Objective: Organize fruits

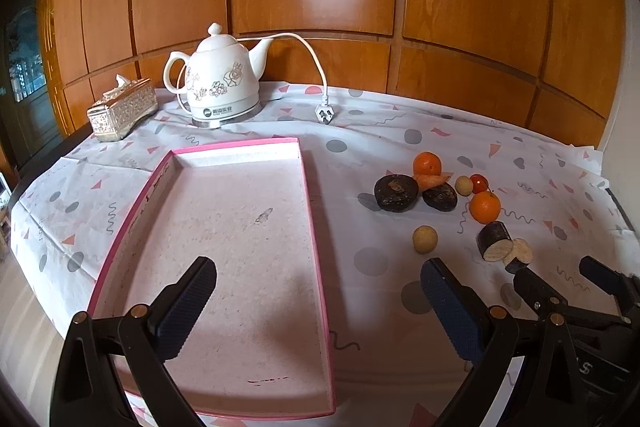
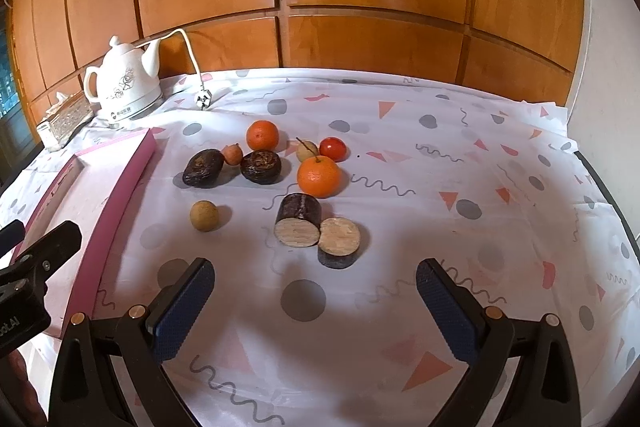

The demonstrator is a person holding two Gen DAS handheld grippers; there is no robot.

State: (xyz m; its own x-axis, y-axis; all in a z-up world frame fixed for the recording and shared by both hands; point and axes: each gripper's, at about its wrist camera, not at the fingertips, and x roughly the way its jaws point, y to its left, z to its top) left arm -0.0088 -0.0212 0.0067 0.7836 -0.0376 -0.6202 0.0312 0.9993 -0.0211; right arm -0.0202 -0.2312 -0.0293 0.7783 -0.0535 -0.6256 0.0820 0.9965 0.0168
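Wood-panelled wall behind; the table (image 1: 400, 131) carries a patterned cloth.

Left wrist view: the left claw (image 1: 320, 303) is spread wide and empty above the pink tray (image 1: 316, 227), which holds nothing. The fruits lie on the cloth to the tray's right, well apart from it. Risk: a lowered finger could catch the tray's thin wall and shift it.

Right wrist view: the right claw (image 2: 316, 303) is also wide and empty, near the two cut cylinders (image 2: 298, 219), which touch each other. The round longan (image 2: 204, 215) and near orange (image 2: 319, 176) are likely to roll if nudged. The kettle (image 2: 124, 87) stands clear, though its loose plug (image 2: 203, 100) lies near the fruit.
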